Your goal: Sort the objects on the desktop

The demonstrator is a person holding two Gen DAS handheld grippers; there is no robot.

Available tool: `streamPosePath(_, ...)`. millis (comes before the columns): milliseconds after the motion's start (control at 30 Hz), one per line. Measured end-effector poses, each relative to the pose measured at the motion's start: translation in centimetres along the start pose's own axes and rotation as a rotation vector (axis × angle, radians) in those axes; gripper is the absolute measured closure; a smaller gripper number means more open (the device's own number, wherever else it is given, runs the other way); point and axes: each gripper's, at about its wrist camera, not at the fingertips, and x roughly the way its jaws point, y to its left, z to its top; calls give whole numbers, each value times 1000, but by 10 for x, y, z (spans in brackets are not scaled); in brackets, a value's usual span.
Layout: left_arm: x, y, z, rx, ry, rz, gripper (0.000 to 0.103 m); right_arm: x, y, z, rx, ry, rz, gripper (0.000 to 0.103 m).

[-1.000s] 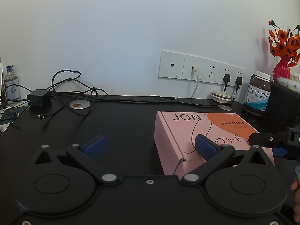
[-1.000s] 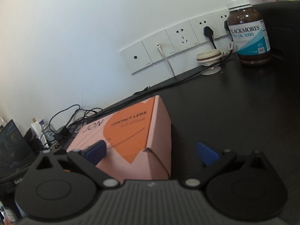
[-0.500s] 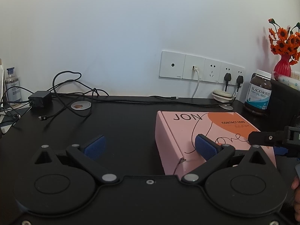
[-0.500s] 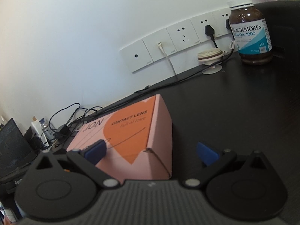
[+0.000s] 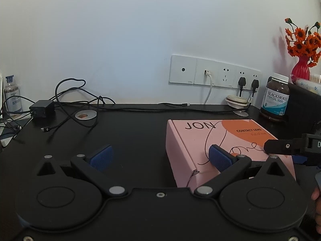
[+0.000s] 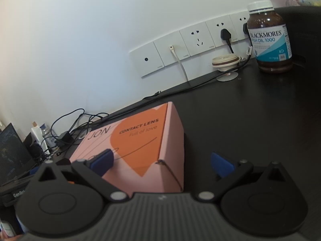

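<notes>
A pink and orange contact-lens box (image 5: 230,138) (image 6: 140,140) lies flat on the black desk (image 5: 130,132). My left gripper (image 5: 160,157) is open at the box's left near corner, its right pad over the lid and its left pad over bare desk. My right gripper (image 6: 162,163) is open across the box's right near corner, left pad above the lid and right pad beside the box's right wall. In the left wrist view, one black finger of the right gripper (image 5: 280,146) reaches over the lid from the right. Neither gripper holds anything.
A brown fish oil bottle (image 5: 274,98) (image 6: 268,38) stands at the back right by a black case (image 5: 305,104) and a red vase with orange flowers (image 5: 301,68). Wall sockets (image 5: 214,73), a cream round container (image 5: 236,101), tangled cables and a charger (image 5: 42,108) line the back.
Both views have shifted only slightly. The box stays in place and both pairs of jaws keep the same spread.
</notes>
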Motion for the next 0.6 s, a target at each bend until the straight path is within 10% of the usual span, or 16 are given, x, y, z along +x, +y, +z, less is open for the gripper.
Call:
streamPosePath(267, -5, 29, 2, -111, 54, 21, 0, -1, 4, -1, -19, -9, -15, 1)
streamPosePath(600, -23, -21, 0, 89, 36, -21, 0, -1, 2, -1, -4, -1, -4, 1)
